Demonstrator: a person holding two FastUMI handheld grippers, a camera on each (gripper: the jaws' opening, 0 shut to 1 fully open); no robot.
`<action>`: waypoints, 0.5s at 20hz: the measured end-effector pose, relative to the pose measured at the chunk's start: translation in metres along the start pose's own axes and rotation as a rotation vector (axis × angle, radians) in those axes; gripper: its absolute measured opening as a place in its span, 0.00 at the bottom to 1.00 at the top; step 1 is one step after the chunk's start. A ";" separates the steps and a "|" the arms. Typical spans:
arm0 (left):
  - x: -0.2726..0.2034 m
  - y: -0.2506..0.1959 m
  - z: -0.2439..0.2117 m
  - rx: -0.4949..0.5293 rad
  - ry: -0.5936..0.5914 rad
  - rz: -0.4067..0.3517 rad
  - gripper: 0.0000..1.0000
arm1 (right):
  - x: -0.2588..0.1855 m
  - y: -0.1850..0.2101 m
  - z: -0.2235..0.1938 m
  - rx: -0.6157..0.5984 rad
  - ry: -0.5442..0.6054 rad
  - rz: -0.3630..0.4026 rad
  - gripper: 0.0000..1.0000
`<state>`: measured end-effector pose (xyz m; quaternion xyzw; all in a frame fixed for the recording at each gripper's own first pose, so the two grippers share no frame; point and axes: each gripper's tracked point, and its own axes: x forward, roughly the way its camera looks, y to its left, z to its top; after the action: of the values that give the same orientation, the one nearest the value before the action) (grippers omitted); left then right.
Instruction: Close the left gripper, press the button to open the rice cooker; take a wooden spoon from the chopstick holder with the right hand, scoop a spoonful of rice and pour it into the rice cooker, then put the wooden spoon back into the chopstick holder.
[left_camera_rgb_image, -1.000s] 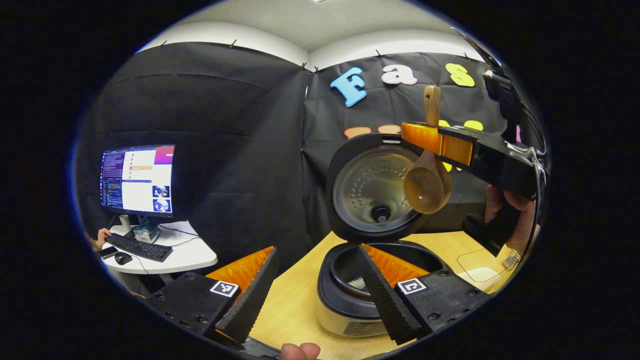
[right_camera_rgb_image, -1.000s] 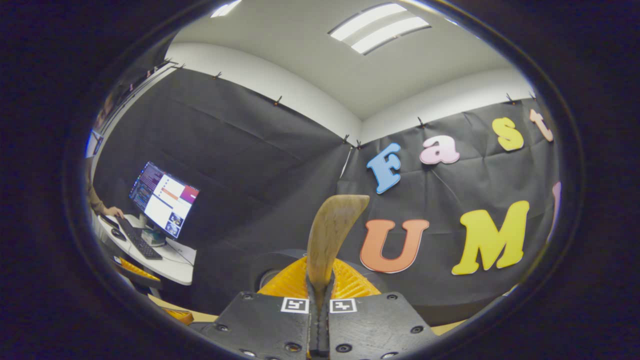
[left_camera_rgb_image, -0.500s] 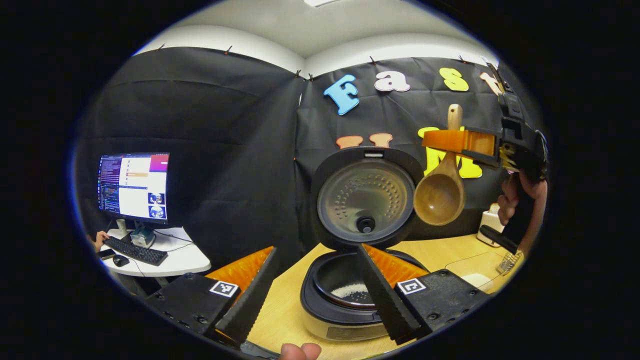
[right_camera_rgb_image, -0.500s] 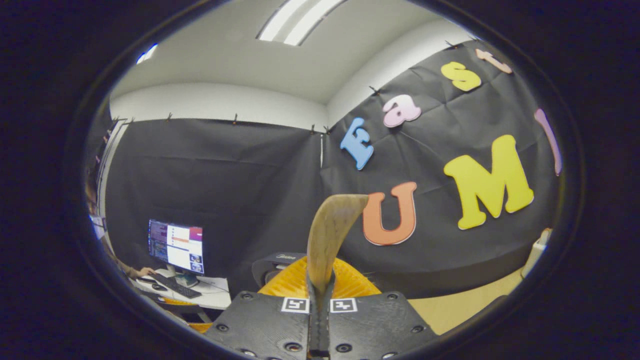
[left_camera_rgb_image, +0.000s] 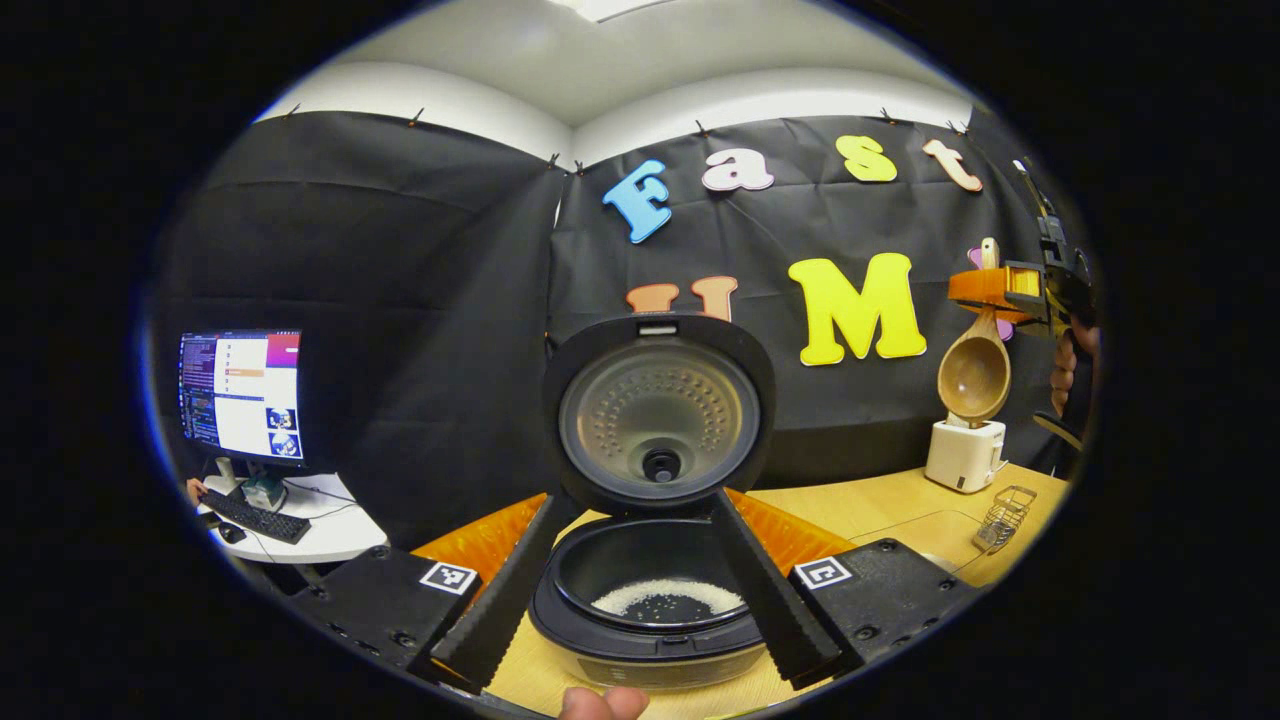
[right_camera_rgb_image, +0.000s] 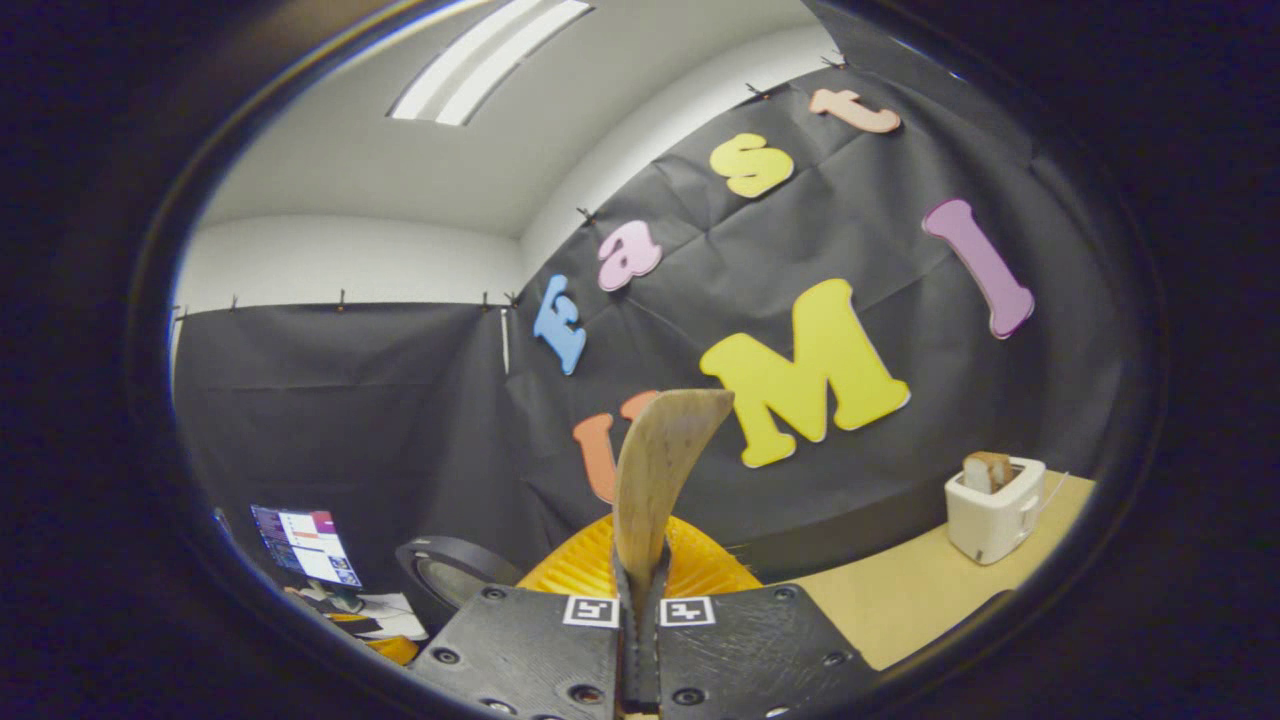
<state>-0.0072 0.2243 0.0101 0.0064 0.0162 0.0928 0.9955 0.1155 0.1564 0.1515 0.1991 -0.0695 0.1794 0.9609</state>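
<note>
The rice cooker (left_camera_rgb_image: 655, 640) stands between my left gripper's (left_camera_rgb_image: 636, 500) spread fingers, its lid (left_camera_rgb_image: 655, 410) raised upright. White rice (left_camera_rgb_image: 668, 598) covers the bottom of its dark pot. My left gripper is open and holds nothing. At the far right, my right gripper (left_camera_rgb_image: 1000, 288) is shut on the wooden spoon (left_camera_rgb_image: 975, 375), which hangs bowl-down and empty above the toaster. In the right gripper view the spoon's handle (right_camera_rgb_image: 660, 470) sticks up out of the shut right gripper (right_camera_rgb_image: 640, 575), and the cooker lid (right_camera_rgb_image: 450, 580) sits low on the left.
A white toaster (left_camera_rgb_image: 965, 455) holding a slice of bread (right_camera_rgb_image: 988, 468) stands at the back right of the wooden table (left_camera_rgb_image: 880, 505). A small wire basket (left_camera_rgb_image: 1005, 503) lies near it. A monitor (left_camera_rgb_image: 240, 395) and keyboard sit on a side desk at the left.
My right gripper has carried the spoon rightward, away from above the cooker to over the toaster. The cooker now sits centred between my left fingers, its rice in plain sight.
</note>
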 end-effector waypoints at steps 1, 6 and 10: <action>0.000 -0.006 0.001 0.002 -0.004 -0.010 0.99 | -0.010 -0.019 0.005 0.008 0.006 -0.027 0.01; -0.002 -0.029 0.007 0.024 -0.022 -0.028 0.99 | -0.053 -0.112 0.032 -0.013 -0.023 -0.187 0.00; -0.005 -0.052 0.013 0.043 -0.032 -0.050 0.99 | -0.077 -0.175 0.029 -0.011 -0.018 -0.296 0.00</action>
<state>-0.0021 0.1722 0.0225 0.0290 0.0027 0.0673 0.9973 0.1071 -0.0296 0.1000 0.2036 -0.0489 0.0335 0.9773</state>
